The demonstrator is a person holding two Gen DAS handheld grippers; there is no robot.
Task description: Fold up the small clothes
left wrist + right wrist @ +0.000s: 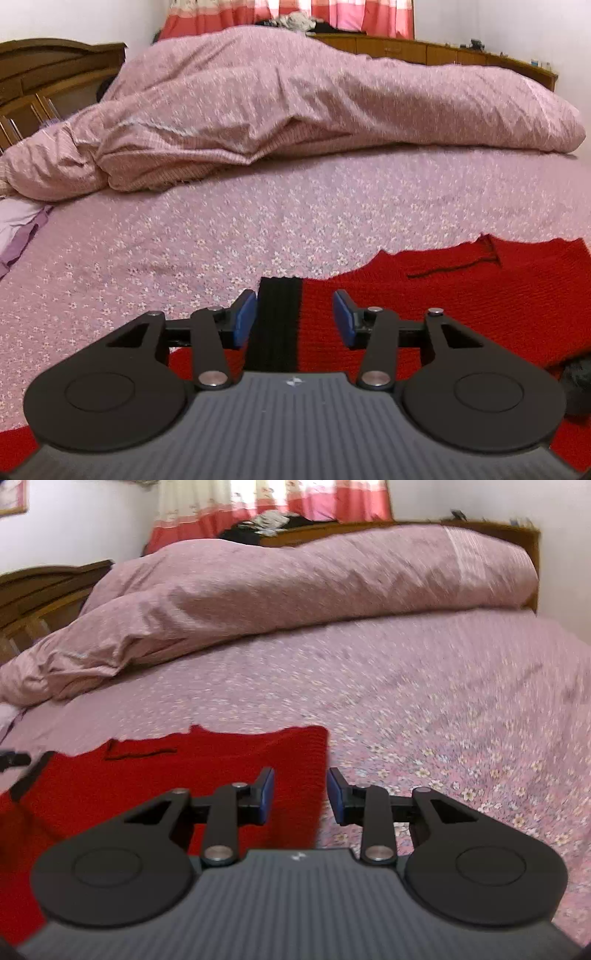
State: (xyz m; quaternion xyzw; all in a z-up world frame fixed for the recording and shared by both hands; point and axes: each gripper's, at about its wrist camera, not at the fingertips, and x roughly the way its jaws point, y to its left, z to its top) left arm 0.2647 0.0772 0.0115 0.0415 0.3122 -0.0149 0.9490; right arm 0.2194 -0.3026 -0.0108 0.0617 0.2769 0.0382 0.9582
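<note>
A red knitted garment [443, 295] with a black band [275, 325] lies flat on the bed. My left gripper [294, 317] is open and hovers over the black band at the garment's left part. In the right wrist view the same red garment [184, 775] lies at the left. My right gripper [301, 797] is open over the garment's right edge, one blue pad over the red knit, the other over the sheet. Neither gripper holds anything. The left gripper's tip [14, 758] shows at the far left of the right wrist view.
The bed has a pink flowered sheet [184, 258]. A rumpled pink duvet [295, 110] is piled along the far side. A wooden headboard [44, 74] stands at the left. A purple cloth [18, 232] lies at the left edge. Red curtains [295, 502] hang behind.
</note>
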